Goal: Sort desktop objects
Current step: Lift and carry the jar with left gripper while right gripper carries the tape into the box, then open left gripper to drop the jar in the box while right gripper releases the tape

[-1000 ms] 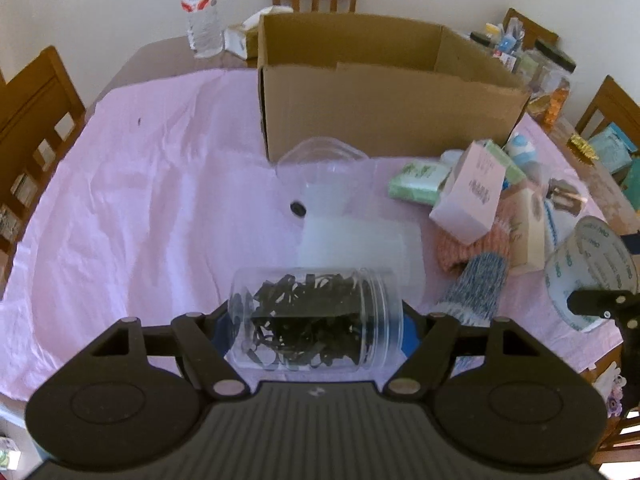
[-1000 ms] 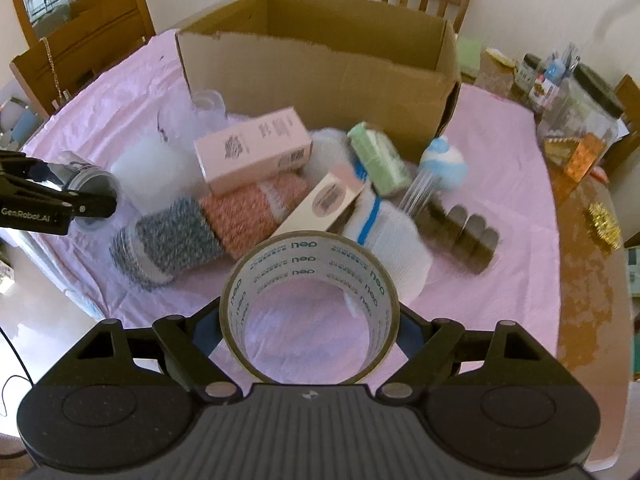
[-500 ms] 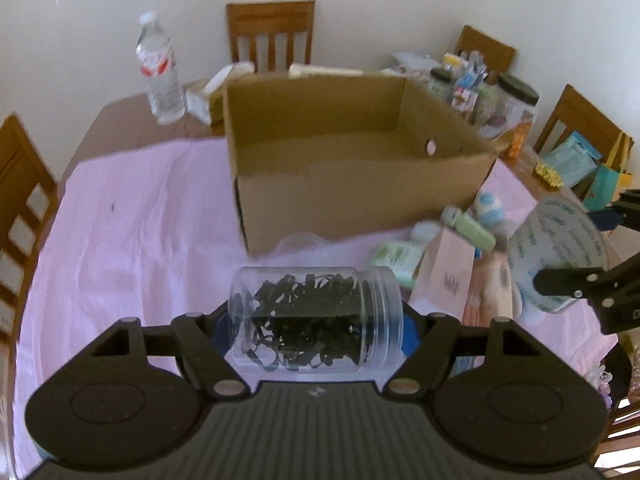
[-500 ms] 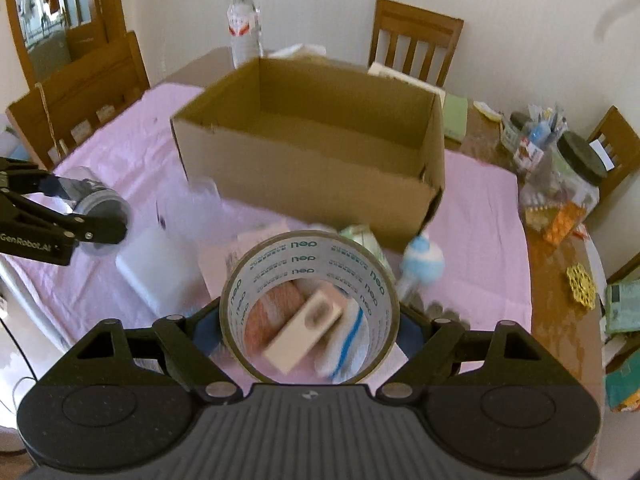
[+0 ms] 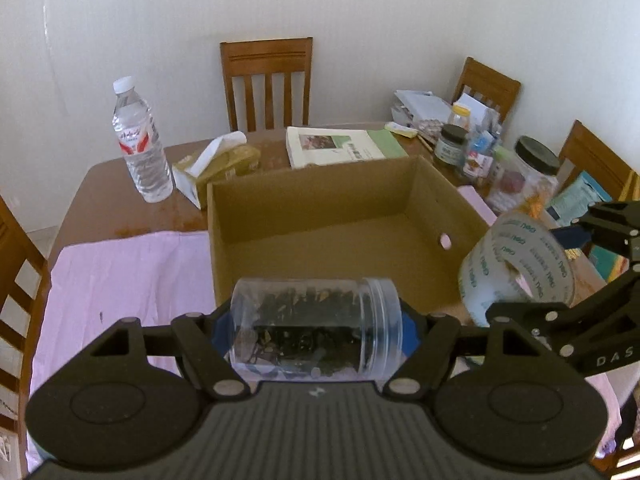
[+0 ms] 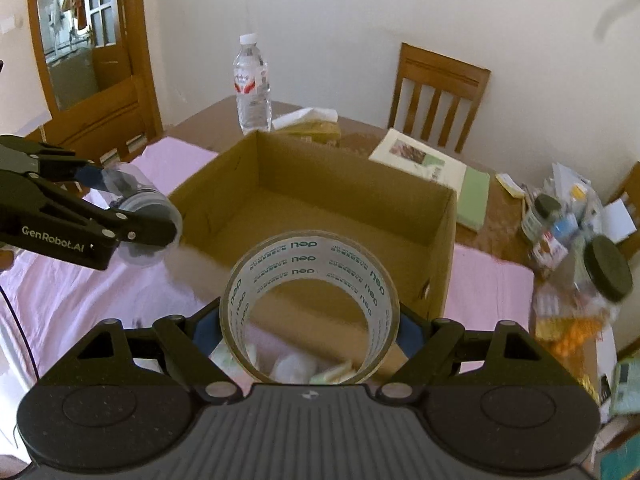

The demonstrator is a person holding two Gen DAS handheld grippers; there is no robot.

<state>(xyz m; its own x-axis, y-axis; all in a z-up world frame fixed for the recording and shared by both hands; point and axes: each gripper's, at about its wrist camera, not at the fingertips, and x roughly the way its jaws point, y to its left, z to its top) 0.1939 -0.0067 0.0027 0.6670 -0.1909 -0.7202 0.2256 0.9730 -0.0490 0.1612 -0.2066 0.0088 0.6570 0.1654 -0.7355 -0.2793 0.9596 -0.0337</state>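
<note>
My left gripper (image 5: 316, 328) is shut on a clear plastic jar (image 5: 314, 326) of small black pieces, held sideways in the air just before the near wall of the open cardboard box (image 5: 320, 184). My right gripper (image 6: 310, 322) is shut on a roll of clear packing tape (image 6: 310, 268) and hangs near the box's front right corner. Each holding gripper shows in the other view: the tape roll (image 5: 516, 260) at the right, the jar (image 6: 140, 204) at the left. The box (image 6: 448, 240) looks empty inside. A few small items lie below the tape, half hidden.
A pink cloth (image 5: 120, 272) covers the near table. Behind the box stand a water bottle (image 5: 140, 144), a tissue pack (image 5: 220, 160) and a booklet (image 5: 340, 144). Jars and clutter (image 5: 492, 156) crowd the right side. Wooden chairs (image 5: 268, 80) ring the table.
Both grippers have risen and moved toward the box, each keeping its object. The pile of items on the cloth has dropped below view, and the box's inside now shows.
</note>
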